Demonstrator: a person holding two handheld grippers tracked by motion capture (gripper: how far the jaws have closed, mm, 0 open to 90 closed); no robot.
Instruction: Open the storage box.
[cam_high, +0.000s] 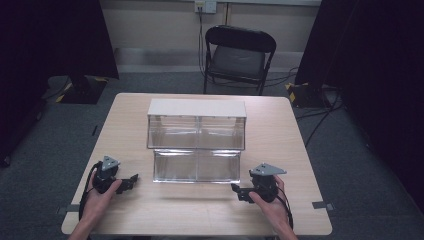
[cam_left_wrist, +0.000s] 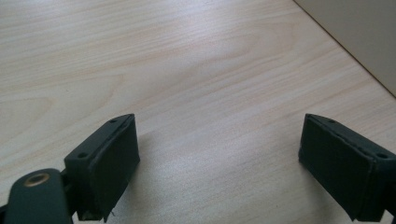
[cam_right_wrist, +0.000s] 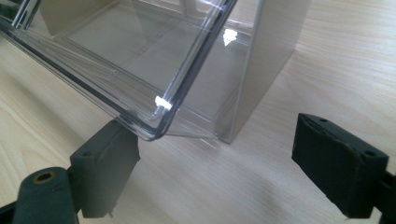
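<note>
Item: clear drawer unit (cam_high: 196, 142), long axis running across between our tongs. Left gripper (cam_high: 131, 181) was released, jaws wide over bare table (cam_left_wrist: 196, 70), unit ahead to its right. Right gripper (cam_high: 239, 192), also released, stood nearer; the lower drawer (cam_right_wrist: 140, 79) corner hung just above its left jaw.

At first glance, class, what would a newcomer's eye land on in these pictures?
The clear two-tier organizer with its pale top stands mid-table, its lower drawers pulled toward the person. A pair of black tongs rests at each near corner, the left tongs and right tongs both open and pointing inward. Beyond the table stands a black folding chair.
</note>
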